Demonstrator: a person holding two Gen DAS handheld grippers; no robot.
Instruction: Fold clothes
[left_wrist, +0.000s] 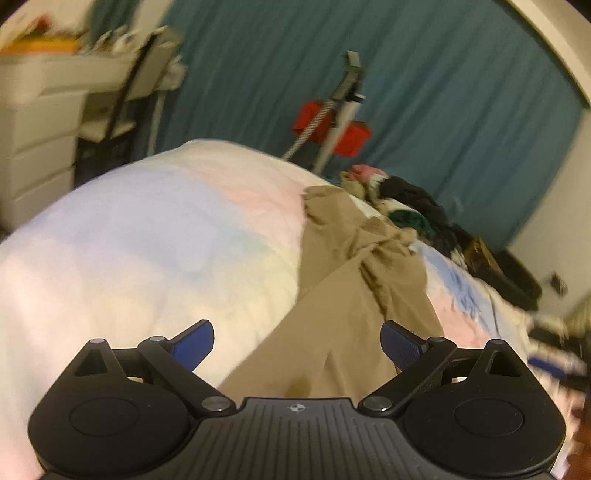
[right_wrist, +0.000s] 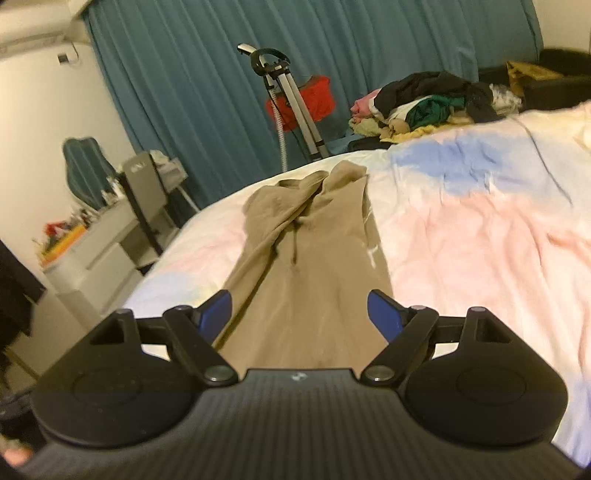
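Both grippers hang over a bed with their jaws spread wide and nothing between the blue pads. The left gripper points along a pair of tan trousers that lies stretched over the pastel bedcover; the cloth runs up between its two fingers, but neither pad appears to touch it, and whether the fabric brushes the underside of the tool cannot be told. The right gripper sits over the same trousers, which reach away from it toward the far edge of the bed, bunched and creased at the far end. Its pads stand to either side of the cloth, apart from it. A heap of other clothes sits near the far side of the bed, well apart from the trousers. Behind the bed hangs a teal curtain, with a garment steamer standing in front of it.
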